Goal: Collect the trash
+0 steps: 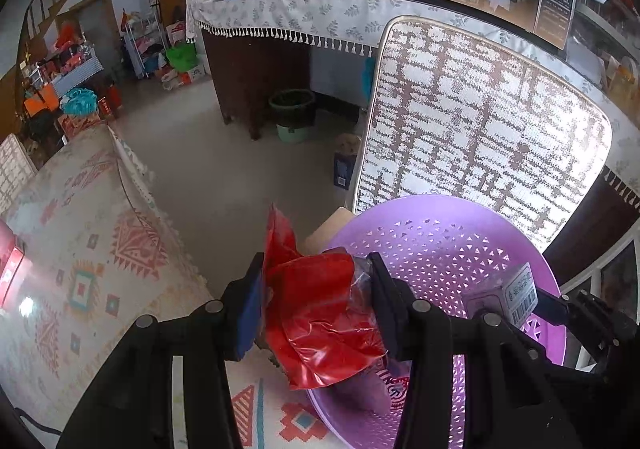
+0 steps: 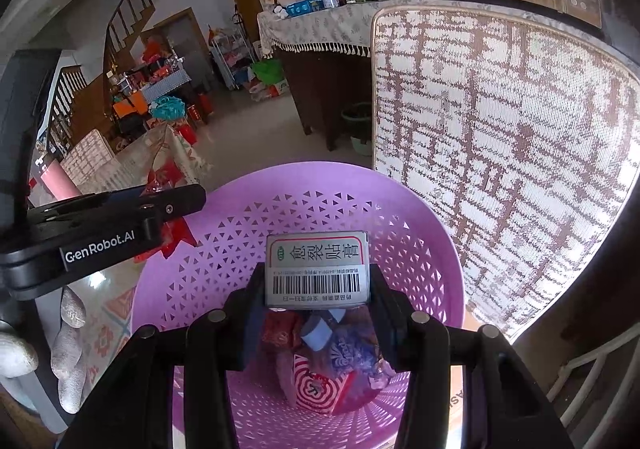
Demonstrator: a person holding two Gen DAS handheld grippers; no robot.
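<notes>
A large woven mat (image 2: pixel 500 153) with a brown and white pattern stands upright behind everything, leaning against a table draped in a fringed, leaf-print cloth (image 1: pixel 304 15) crowded with jars and bottles. To the left, a patterned cloth (image 1: pixel 80 249) in pink and orange diamonds covers a low surface. In front of the mat sits a round purple basket (image 2: pixel 224 249) with triangular holes in its wall; wrappers and other trash (image 2: pixel 320 365), including a red and white swirl packet, lie at its bottom. The left gripper (image 1: pixel 316 289) hangs at the basket's left rim, its two fingers closed partway on a crumpled red plastic bag (image 1: pixel 320 313) that bulges out above and below them, partly over the rim. The right gripper (image 2: pixel 316 285) hovers over the middle of the basket, its fingers pinching the two sides of a small white box (image 2: pixel 316 269) with a barcode and Chinese lettering, held above the trash. In the right wrist view, a gloved hand (image 2: pixel 68 345) grips the left gripper's handle at the lower left.
</notes>
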